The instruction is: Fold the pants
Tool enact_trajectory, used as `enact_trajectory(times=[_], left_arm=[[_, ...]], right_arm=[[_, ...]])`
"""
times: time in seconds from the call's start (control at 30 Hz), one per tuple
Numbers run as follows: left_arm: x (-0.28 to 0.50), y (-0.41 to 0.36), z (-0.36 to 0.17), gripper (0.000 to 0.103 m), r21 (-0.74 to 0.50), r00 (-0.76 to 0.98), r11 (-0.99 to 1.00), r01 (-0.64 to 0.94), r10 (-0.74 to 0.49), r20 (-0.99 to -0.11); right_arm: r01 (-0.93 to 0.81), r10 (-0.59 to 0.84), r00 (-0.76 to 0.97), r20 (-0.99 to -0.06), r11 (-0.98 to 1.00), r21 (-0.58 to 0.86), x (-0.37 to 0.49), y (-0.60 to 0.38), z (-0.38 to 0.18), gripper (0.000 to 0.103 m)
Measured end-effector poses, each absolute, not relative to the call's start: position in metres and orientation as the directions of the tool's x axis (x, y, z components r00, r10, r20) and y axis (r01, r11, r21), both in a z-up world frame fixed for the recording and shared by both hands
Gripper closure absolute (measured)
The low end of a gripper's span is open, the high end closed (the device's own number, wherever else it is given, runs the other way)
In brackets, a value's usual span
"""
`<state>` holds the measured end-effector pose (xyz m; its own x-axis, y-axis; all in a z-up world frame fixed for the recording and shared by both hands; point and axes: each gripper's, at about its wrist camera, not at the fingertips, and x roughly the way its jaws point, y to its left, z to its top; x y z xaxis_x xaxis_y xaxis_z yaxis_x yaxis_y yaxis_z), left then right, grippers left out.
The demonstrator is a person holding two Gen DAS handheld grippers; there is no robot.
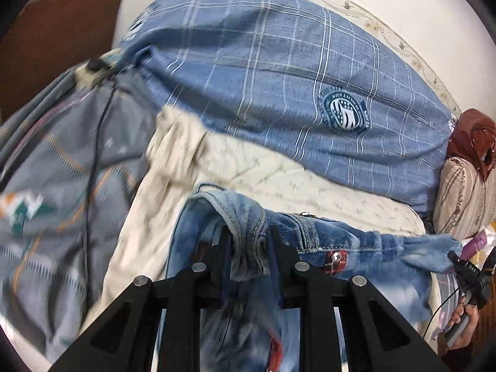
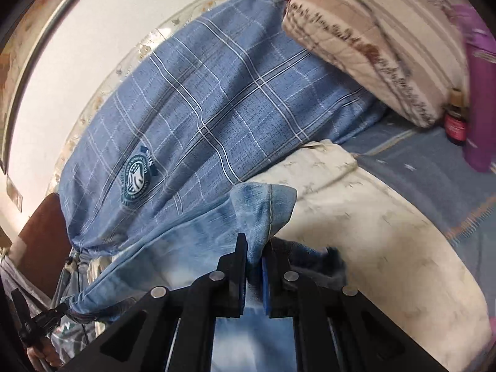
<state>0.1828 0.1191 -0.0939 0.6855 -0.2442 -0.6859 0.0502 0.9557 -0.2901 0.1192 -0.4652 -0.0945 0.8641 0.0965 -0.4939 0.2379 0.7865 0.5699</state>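
The pants are faded blue jeans (image 1: 325,235), lifted and stretched between my two grippers above a cream blanket (image 1: 279,179). My left gripper (image 1: 249,238) is shut on a bunched waistband fold with a rivet and red trim beside it. In the left wrist view the denim runs rightwards to my right gripper (image 1: 454,255), held by a hand at the frame's edge. My right gripper (image 2: 255,245) is shut on a hemmed corner of the jeans (image 2: 263,207). From there the cloth stretches left to my left gripper (image 2: 63,308), small at the lower left.
A large blue plaid pillow (image 1: 279,71) lies along the white wall behind the blanket. A striped beige cushion (image 2: 372,37), a purple bottle (image 2: 482,108) and a small brown bottle (image 2: 455,121) sit at the right. Grey patterned bedding (image 1: 62,170) with a black cable lies left.
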Motion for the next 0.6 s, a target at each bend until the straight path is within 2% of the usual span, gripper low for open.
enact_trajectory(times=[0.13, 0.37, 0.5, 0.53, 0.6], left_arm=[[0.147, 0.128, -0.117, 0.08, -0.305, 0.646, 0.951, 0.055, -0.267, -0.716], [0.108, 0.128, -0.169, 0.08, -0.268, 0.585, 0.963, 0.036, -0.237, -0.775], [0.097, 0.131, -0.18, 0.08, -0.263, 0.578, 0.965, 0.027, -0.229, -0.783], [0.096, 0.132, -0.18, 0.08, -0.269, 0.58, 0.963, 0.026, -0.234, -0.78], [0.096, 0.135, -0.182, 0.08, -0.281, 0.578, 0.959, 0.024, -0.243, -0.779]], right_arm=[[0.249, 0.099, 0.864, -0.494, 0.769, 0.589, 0.086, -0.465, -0.106, 0.095], [0.302, 0.106, 0.821, -0.561, 0.754, 0.583, 0.054, -0.458, -0.134, 0.095], [0.329, 0.132, 0.786, -0.603, 0.737, 0.59, 0.038, -0.461, -0.152, 0.095], [0.33, 0.142, 0.783, -0.605, 0.731, 0.598, 0.034, -0.462, -0.155, 0.091], [0.33, 0.174, 0.777, -0.605, 0.706, 0.627, 0.026, -0.466, -0.162, 0.089]])
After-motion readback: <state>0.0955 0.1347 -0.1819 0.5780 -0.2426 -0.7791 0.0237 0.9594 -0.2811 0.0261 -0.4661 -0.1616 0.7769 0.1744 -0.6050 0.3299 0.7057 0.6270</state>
